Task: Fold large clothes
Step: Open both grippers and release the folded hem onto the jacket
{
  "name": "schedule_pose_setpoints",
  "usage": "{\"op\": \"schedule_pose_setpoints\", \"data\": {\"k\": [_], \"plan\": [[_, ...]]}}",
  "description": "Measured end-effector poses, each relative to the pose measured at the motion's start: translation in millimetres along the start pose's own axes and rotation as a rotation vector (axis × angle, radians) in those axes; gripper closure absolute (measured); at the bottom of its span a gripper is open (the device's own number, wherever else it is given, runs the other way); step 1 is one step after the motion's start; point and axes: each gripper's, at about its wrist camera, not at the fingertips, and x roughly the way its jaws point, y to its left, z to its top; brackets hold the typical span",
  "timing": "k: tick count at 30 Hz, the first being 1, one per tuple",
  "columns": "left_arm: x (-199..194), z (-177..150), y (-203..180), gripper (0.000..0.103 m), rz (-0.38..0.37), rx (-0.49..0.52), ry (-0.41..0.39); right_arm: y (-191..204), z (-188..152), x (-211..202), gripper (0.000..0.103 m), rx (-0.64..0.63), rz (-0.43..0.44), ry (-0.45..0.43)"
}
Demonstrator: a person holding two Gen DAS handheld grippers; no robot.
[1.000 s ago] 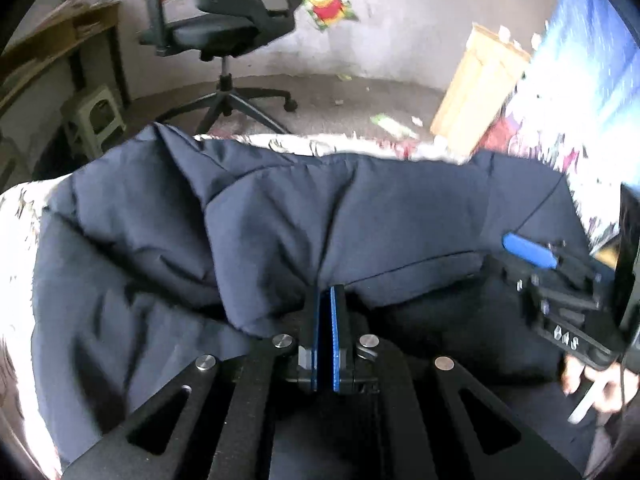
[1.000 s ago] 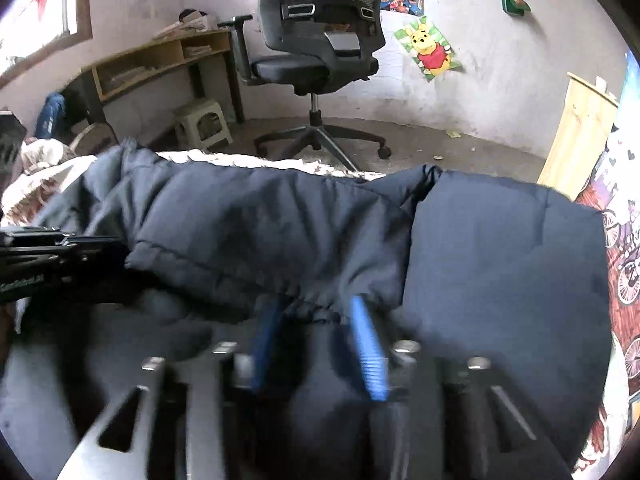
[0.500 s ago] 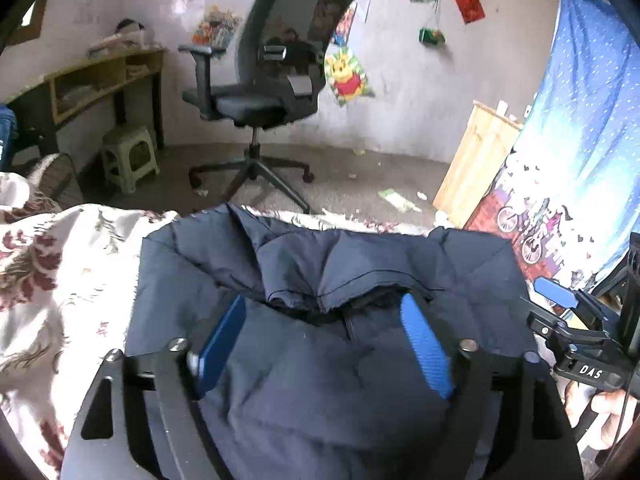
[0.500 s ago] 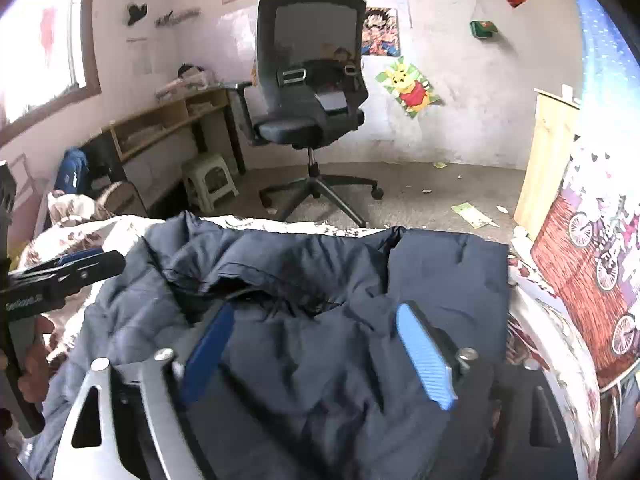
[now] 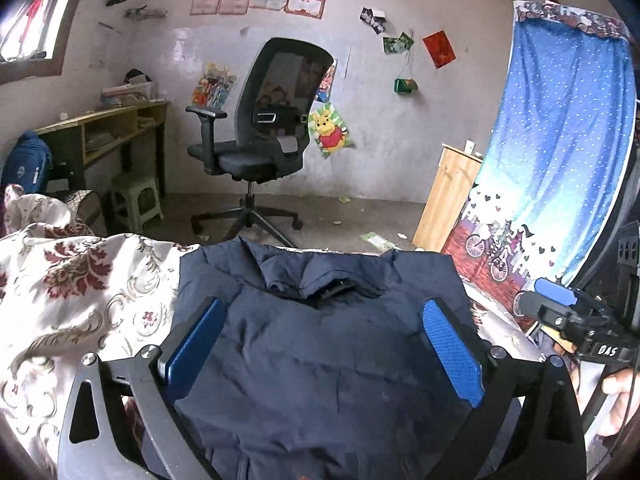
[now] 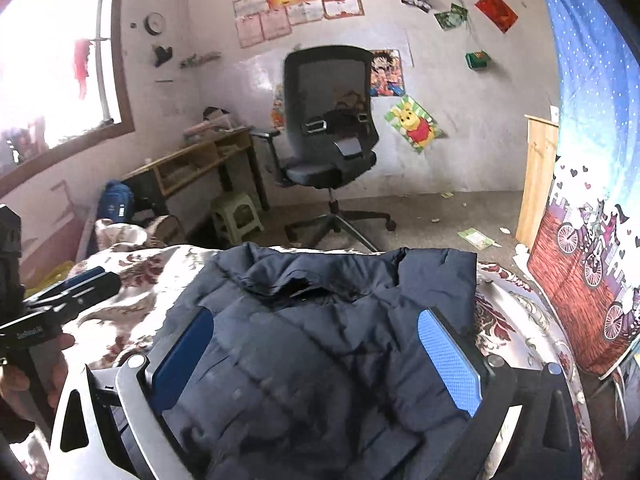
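Observation:
A dark navy padded jacket (image 5: 320,352) lies folded on a floral bedspread (image 5: 72,292), collar toward the far edge. It also shows in the right wrist view (image 6: 320,340). My left gripper (image 5: 322,344) is open and empty, raised above the jacket, with its blue pads (image 5: 452,348) wide apart. My right gripper (image 6: 316,348) is open and empty above the jacket too. The right gripper shows at the right edge of the left wrist view (image 5: 560,304). The left gripper shows at the left edge of the right wrist view (image 6: 72,288).
A black office chair (image 5: 264,140) stands on the floor beyond the bed. A wooden desk (image 5: 104,128) and a small stool (image 5: 136,204) are at the left. A blue curtain (image 5: 560,152) and a wooden cabinet (image 5: 448,196) are at the right.
Both grippers have let go of the jacket, opened wide and pulled back and up. The left one was shut on the fabric a second ago. The jacket now lies folded.

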Motion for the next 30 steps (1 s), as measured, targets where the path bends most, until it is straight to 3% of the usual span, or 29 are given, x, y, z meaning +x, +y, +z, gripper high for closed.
{"op": "schedule_pose_setpoints", "data": {"k": [15,30], "plan": [[-91,-34,-23,0.005,0.067,0.005,-0.052,31,-36,-96,0.0,-0.007,0.048,-0.034],[-156,-107,-68,0.005,0.172,0.139,-0.006,54,-96,-158,0.0,-0.053,0.045,-0.01]]}}
